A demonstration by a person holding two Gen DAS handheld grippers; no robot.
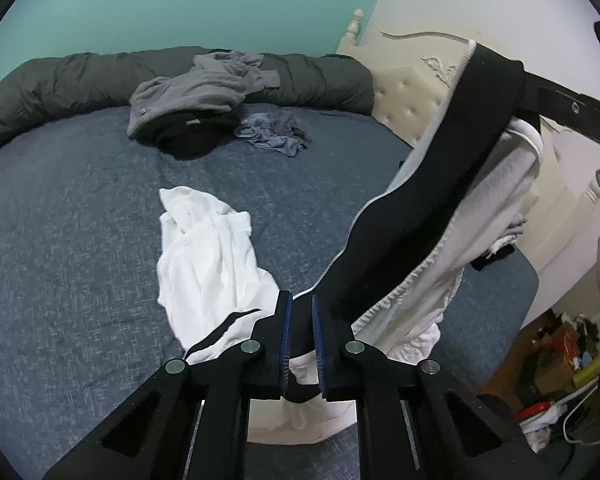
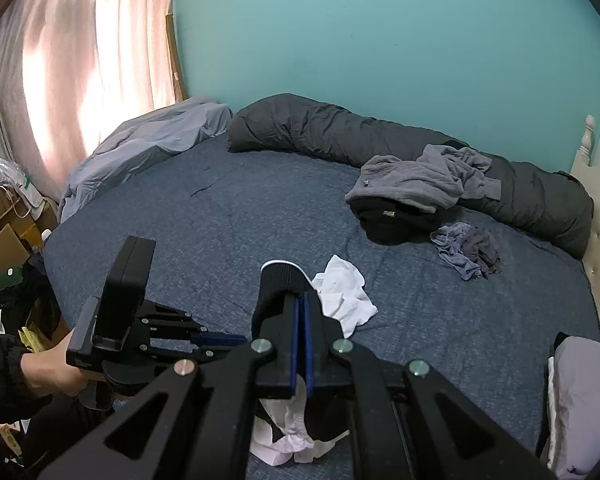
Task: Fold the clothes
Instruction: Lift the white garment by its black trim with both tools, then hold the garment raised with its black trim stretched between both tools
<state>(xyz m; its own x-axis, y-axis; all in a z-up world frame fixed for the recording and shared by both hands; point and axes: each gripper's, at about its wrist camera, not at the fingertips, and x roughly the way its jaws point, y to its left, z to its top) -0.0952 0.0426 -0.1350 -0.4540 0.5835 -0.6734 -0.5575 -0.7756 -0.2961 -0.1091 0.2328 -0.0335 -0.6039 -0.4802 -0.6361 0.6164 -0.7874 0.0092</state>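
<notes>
You get soft, even, rather dim room light on the bed (image 1: 80, 200), with only faint shadows under the clothes. In the right wrist view daylight glows through the curtain (image 2: 84, 68) and blows out to glare in patches. Both fisheye pictures bend straight lines hard near the rim and darken into black corners. Focus is fair; fine grain shows on the teal wall (image 2: 380, 40).

Black-and-white garment (image 1: 432, 184), mottled blue bedspread (image 1: 80, 220), teal wall (image 2: 380, 40).

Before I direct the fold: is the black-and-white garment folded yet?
No. The black-and-white garment hangs stretched between both jaws, its white part bunched on the bed.
</notes>
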